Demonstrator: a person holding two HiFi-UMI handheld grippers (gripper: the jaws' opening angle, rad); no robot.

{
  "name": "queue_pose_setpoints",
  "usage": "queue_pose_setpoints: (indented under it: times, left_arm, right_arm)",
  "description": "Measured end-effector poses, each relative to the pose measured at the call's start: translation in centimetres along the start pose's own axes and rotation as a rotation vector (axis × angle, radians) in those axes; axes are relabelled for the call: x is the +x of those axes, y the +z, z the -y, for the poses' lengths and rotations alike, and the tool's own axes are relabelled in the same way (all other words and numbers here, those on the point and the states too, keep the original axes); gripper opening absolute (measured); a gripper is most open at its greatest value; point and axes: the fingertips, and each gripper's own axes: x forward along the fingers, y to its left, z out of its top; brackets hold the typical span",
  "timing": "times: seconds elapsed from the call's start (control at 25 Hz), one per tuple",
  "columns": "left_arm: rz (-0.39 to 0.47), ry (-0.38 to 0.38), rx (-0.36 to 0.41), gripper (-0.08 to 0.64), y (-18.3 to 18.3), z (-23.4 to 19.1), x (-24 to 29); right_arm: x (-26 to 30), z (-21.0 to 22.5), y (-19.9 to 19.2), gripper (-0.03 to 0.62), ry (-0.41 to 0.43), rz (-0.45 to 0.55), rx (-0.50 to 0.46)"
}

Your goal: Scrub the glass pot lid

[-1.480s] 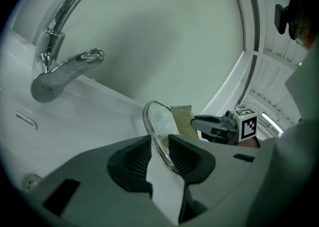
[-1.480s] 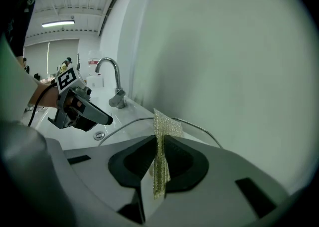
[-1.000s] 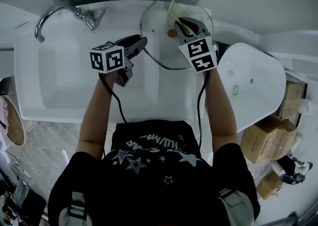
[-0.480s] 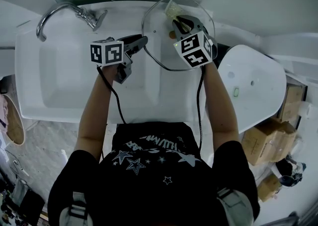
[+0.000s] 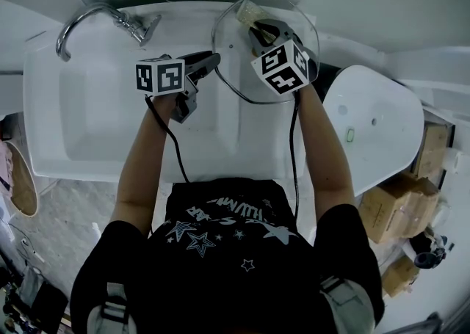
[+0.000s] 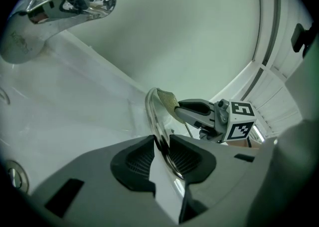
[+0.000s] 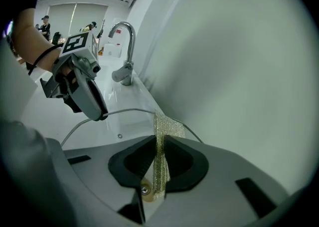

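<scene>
Left gripper [image 6: 161, 142] fingers just closing on glass pot lid [image 5: 239, 42] rim, upper centre; right gripper [image 7: 160, 143] fingers pinching sponge [image 7: 168, 127]. Risk: lid slipping under scrub pressure.

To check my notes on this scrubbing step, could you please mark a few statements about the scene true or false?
1. The left gripper has the rim of the lid between its jaws. True; they have just been closing on it.
2. The right gripper is empty. False: the right gripper is shut on a scrub pad.
3. Water runs from the tap. False: no water leaves the tap.
4. The scrub pad rests against the lid. True.
</scene>
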Motion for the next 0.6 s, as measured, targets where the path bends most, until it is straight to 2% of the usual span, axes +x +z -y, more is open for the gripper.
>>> queue_pose_setpoints:
  times: [0.4,0.6]
  left_arm:
    - [-0.011,-0.009,-0.006,0.103,-0.1,0.0,0.0]
    - [-0.014,-0.009,-0.004,0.103,-0.1,0.2,0.0]
  right_arm:
    - [0.7,-2.9,0.9,0.06,0.115,0.022,-0.071]
    - [0.5,-4.4,0.5,0.06,0.169,0.015,-0.138]
